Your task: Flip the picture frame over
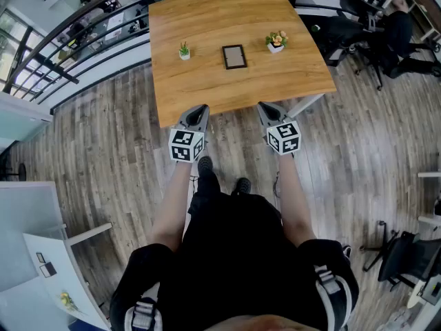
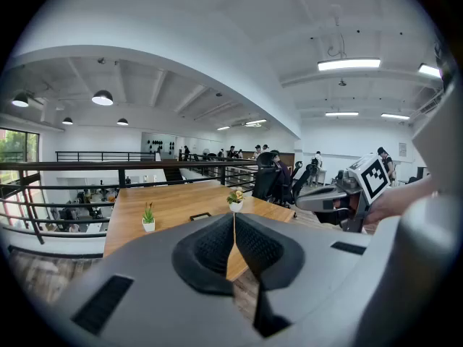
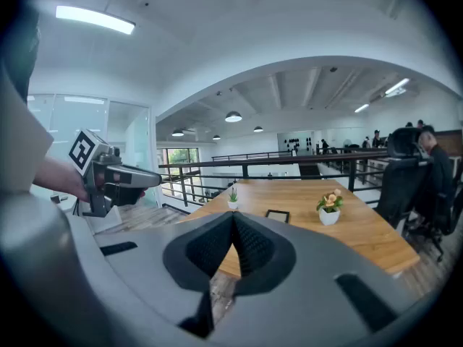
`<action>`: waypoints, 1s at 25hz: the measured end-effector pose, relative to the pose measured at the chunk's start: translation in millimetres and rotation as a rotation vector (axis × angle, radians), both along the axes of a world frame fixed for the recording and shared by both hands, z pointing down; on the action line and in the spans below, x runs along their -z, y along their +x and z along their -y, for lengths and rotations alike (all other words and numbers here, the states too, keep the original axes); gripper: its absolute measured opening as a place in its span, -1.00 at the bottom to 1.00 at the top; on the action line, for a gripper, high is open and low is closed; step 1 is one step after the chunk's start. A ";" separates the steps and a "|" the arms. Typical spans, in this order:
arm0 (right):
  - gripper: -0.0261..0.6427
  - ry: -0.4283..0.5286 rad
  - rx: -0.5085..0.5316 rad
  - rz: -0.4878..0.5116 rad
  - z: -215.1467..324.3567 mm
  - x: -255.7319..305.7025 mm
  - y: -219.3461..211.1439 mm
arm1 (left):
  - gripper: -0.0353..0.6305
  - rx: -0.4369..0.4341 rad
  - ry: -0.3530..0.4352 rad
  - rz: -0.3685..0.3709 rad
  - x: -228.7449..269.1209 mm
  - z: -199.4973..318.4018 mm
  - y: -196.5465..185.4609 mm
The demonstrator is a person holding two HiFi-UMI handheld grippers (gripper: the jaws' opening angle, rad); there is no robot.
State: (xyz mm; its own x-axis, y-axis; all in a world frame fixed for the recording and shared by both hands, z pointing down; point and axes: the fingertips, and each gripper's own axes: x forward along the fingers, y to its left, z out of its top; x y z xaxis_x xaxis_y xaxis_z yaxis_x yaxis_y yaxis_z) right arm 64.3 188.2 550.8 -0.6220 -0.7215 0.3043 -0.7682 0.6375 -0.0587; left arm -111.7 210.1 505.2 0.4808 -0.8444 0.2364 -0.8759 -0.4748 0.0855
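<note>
A wide open-plan office is stretching out under a white arched ceiling [image 2: 217, 42], with strip lights [image 2: 349, 64] and dark pendant lamps [image 2: 102, 97] glowing overhead. Grey-brown plank flooring [image 1: 103, 157] is running beneath everything. A large wooden table [image 1: 207, 19] is standing at the far middle of the scene, its warm grained top mostly bare. A black metal railing [image 1: 76, 29] is curving round the far left side of the table, with a lower level showing beyond it. Black office chairs [image 1: 344, 29] are clustering at the far right, where a seated person [image 1: 403, 26] in dark clothes is sitting. A white desk [image 1: 48, 254] is sitting at the near left. The person in black holding the tools is standing just near the table's near edge, both arms reaching forward. The left gripper [image 2: 234, 226] is hanging at the near left edge of the table with its jaws pressed fully together and nothing between them. The right gripper [image 3: 233, 226] is hanging at the near right edge, its jaws likewise closed tight on nothing. The picture frame [image 1: 234, 56] is lying flat around the middle of the table, well apart from both grippers, showing a dull brownish panel inside a dark border. A flowering plant [image 1: 276, 41] in a white pot is standing to its right, and a smaller green plant [image 1: 184, 50] in a white pot is standing to its left
</note>
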 end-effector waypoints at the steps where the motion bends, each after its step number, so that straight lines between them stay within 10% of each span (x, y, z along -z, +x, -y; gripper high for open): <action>1: -0.90 -0.007 -0.004 0.015 -5.2 -0.5 6.2 | -0.82 0.007 0.008 -0.001 3.1 -5.6 4.1; 25: -0.85 -0.032 0.012 0.072 -37.6 -9.5 31.5 | -0.82 0.085 0.027 0.004 14.6 -39.2 16.1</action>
